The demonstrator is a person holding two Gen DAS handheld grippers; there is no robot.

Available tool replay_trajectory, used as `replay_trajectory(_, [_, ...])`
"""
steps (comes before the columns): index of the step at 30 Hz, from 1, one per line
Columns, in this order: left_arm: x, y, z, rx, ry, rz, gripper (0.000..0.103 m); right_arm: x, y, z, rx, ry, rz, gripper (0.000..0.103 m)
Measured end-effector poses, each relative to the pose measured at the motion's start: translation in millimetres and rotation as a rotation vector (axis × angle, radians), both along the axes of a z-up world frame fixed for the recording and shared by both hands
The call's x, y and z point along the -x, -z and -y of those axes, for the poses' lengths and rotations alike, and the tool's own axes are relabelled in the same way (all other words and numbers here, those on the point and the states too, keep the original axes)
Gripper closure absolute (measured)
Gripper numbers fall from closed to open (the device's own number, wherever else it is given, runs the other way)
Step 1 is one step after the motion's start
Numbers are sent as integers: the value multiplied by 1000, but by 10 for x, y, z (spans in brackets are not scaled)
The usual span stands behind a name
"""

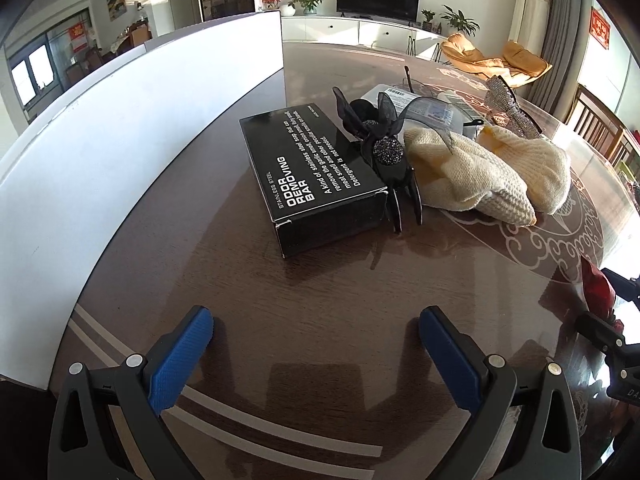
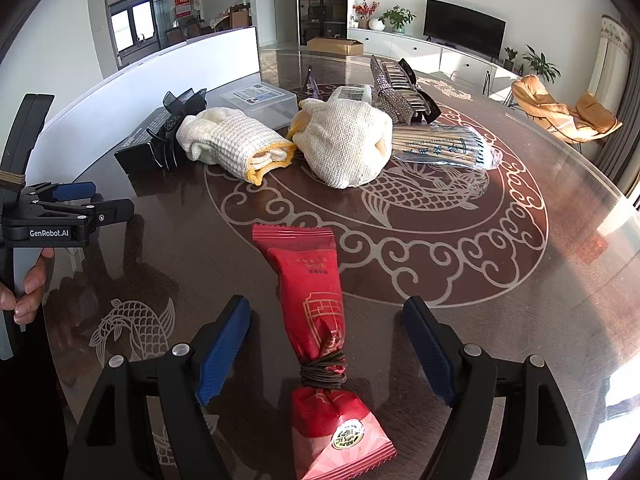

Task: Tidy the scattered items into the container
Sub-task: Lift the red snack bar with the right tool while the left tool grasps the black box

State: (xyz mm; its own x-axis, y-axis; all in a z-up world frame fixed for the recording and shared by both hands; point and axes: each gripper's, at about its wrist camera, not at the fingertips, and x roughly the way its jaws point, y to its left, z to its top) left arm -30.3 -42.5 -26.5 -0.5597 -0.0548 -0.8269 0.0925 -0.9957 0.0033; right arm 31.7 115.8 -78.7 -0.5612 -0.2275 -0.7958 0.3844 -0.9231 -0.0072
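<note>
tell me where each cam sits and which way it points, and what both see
Left wrist: rides the left claw, angled down at the table, black box and white container; open blue pads show.
Right wrist: rides the right claw, open astride the red packet; a hand shows.
Shared: both knit cloths, black hair clip.

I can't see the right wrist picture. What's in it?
A red snack packet, tied with a hair band, lies on the patterned table between the right gripper's open blue jaws. Behind are two cream knitted cloths, cotton swabs and sparkly hair clips.
</note>
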Motion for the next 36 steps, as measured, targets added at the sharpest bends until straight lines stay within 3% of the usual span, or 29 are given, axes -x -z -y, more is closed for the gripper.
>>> replay_trajectory(11, [193,6,3,-8,-38,64,0,5,3,2,0,0,0,24])
replay_trajectory(30, [751,19,68,-4,-229,100,0,9,7,4,0,1,0,23])
replay_trajectory(36, [1020,19,98,-12,-212,129,0,8,8,3,0,1,0,23])
